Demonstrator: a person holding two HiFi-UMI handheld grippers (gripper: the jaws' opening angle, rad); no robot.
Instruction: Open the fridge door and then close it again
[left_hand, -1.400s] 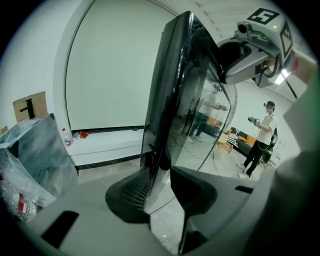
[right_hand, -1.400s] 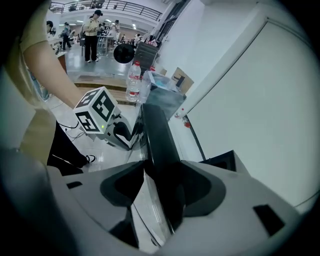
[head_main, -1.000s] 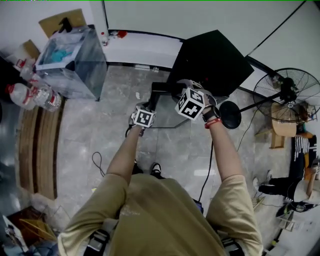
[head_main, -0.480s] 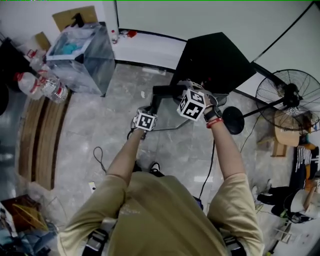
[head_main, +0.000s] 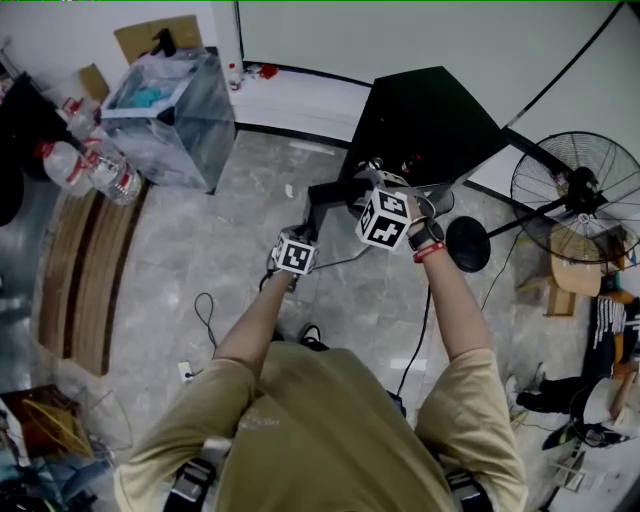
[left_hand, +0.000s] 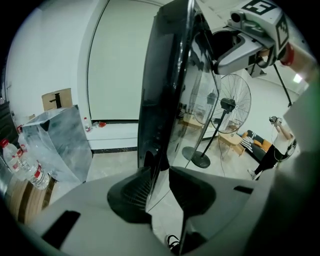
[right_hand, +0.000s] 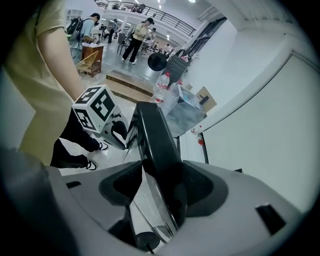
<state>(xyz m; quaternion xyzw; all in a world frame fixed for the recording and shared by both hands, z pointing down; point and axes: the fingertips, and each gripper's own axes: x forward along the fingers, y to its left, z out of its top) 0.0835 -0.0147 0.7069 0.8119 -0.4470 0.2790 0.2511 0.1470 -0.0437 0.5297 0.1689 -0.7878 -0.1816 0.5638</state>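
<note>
So, fridge door (head_main: 328, 190): black frame w/ a glossy glass pane, swung out from the black fridge (head_main: 430, 120), edge-on to me. My left fingers (left_hand: 131, 192) sit low on its free edge, approx half open, just been closing, frame pinched btwn them. My right fingers (right_hand: 200, 187), higher on the same edge, are spread wide, just been opening. Thick frame is btwn them, against one finger, not squeezed.
</note>
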